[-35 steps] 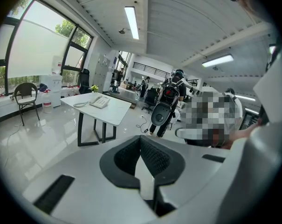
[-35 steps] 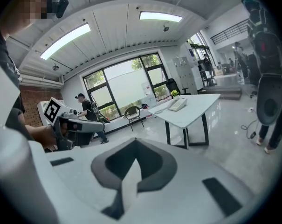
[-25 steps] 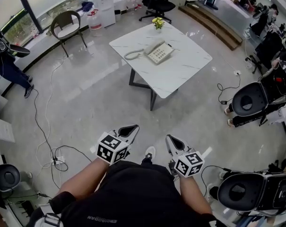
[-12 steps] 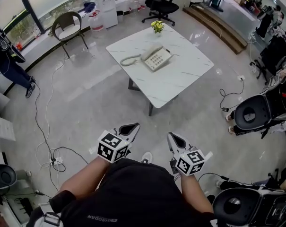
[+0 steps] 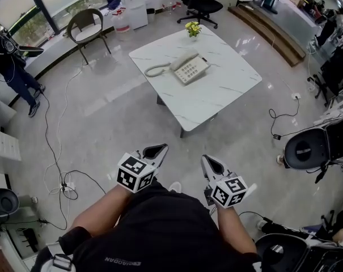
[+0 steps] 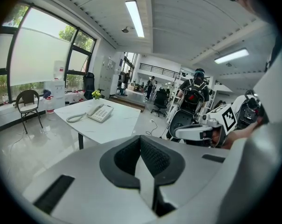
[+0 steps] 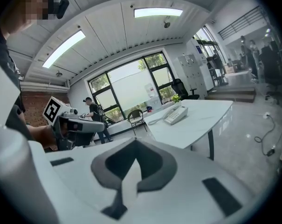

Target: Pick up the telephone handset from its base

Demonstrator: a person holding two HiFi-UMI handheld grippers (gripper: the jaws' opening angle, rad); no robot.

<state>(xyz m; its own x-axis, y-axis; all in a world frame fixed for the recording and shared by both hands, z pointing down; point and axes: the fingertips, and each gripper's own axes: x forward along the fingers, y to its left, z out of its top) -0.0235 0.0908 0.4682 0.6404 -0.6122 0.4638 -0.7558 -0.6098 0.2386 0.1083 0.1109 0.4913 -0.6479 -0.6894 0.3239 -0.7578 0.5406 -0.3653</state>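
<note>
Left gripper (image 5: 155,151) and right gripper (image 5: 210,164) are sitting clenched and empty, well apart from the handset (image 5: 183,60). Arriving with jaws unopened is risking knocking it off its base (image 5: 194,71).

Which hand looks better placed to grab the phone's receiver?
Left, marginally. The left gripper and right gripper are both shut, empty and far from the table, but the handset lies along the phone base's left edge.

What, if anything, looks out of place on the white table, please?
Nothing stands out. The telephone sits on the table with its handset in place, the cord curls beside it, and the flowers stand upright at the far corner.
</note>
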